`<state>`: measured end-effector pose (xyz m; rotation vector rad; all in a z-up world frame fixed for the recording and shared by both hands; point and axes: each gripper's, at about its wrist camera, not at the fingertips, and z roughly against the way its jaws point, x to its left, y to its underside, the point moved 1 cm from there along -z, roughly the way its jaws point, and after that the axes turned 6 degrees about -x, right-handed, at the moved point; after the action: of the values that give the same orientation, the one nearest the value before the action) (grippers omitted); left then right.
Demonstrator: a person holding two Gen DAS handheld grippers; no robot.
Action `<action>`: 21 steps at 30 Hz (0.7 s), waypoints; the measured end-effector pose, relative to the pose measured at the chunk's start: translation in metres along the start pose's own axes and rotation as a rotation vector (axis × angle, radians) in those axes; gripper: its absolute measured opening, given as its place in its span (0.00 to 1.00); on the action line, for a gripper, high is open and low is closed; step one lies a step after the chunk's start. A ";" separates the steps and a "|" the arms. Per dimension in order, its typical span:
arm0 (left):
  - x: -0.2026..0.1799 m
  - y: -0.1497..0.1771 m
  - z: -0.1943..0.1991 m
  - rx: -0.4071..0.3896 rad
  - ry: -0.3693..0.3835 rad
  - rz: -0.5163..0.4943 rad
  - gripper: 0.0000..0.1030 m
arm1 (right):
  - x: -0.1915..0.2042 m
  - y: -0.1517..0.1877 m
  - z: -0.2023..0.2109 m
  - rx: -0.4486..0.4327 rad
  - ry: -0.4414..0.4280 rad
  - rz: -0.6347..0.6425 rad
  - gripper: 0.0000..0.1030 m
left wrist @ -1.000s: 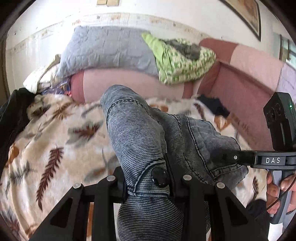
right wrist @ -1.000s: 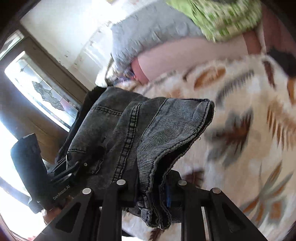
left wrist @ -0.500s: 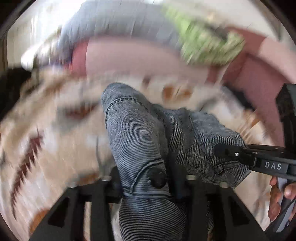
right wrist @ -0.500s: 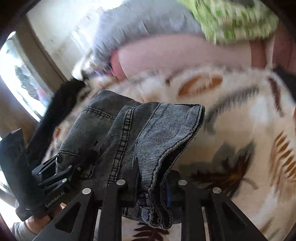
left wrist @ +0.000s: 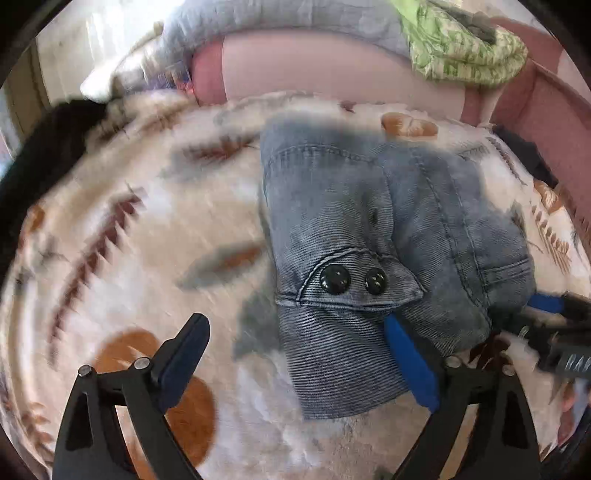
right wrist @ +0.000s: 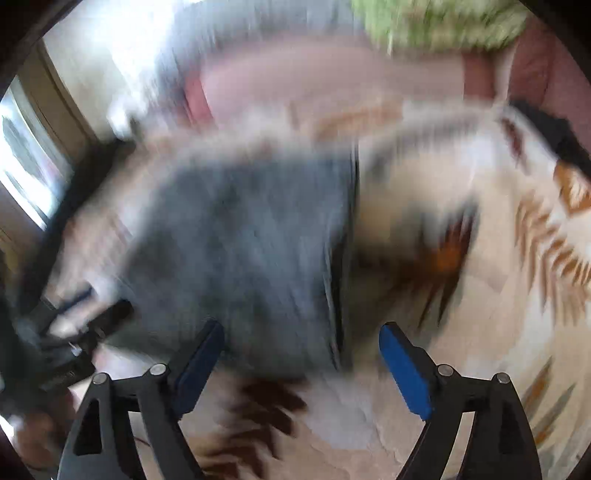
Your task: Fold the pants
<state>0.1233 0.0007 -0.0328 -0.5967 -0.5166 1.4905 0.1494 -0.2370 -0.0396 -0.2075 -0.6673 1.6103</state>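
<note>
The grey-blue denim pants (left wrist: 369, 236) lie folded in a compact bundle on the feather-print blanket (left wrist: 147, 258), waistband with two black buttons facing me. My left gripper (left wrist: 299, 354) is open, its blue pads (left wrist: 406, 358) wide apart just in front of the bundle's near edge. The right wrist view is blurred by motion; it shows the pants (right wrist: 251, 243) as a grey mass on the blanket (right wrist: 480, 332), with my right gripper (right wrist: 301, 358) open and empty just before them. The right gripper also shows at the right edge of the left wrist view (left wrist: 554, 325).
A pink sofa back (left wrist: 332, 70) rises behind the blanket, with a grey cushion (left wrist: 280, 18) and a green patterned cloth (left wrist: 465, 48) on top. A dark garment (left wrist: 48, 147) lies at the left edge. A window (right wrist: 26, 173) is at the far left.
Both grippers were shut on the pants and holding them up. Now both have opened and let go, and the folded pants rest on the blanket. The cameras are moving quickly.
</note>
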 end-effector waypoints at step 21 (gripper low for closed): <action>0.002 0.056 0.145 -0.196 -0.039 0.070 0.94 | 0.027 0.098 0.126 -0.267 0.020 0.071 1.00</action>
<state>-0.0134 0.0093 0.0400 -0.7461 -0.6835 1.5305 -0.0010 -0.2501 0.0176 -0.4467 -0.8673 1.5808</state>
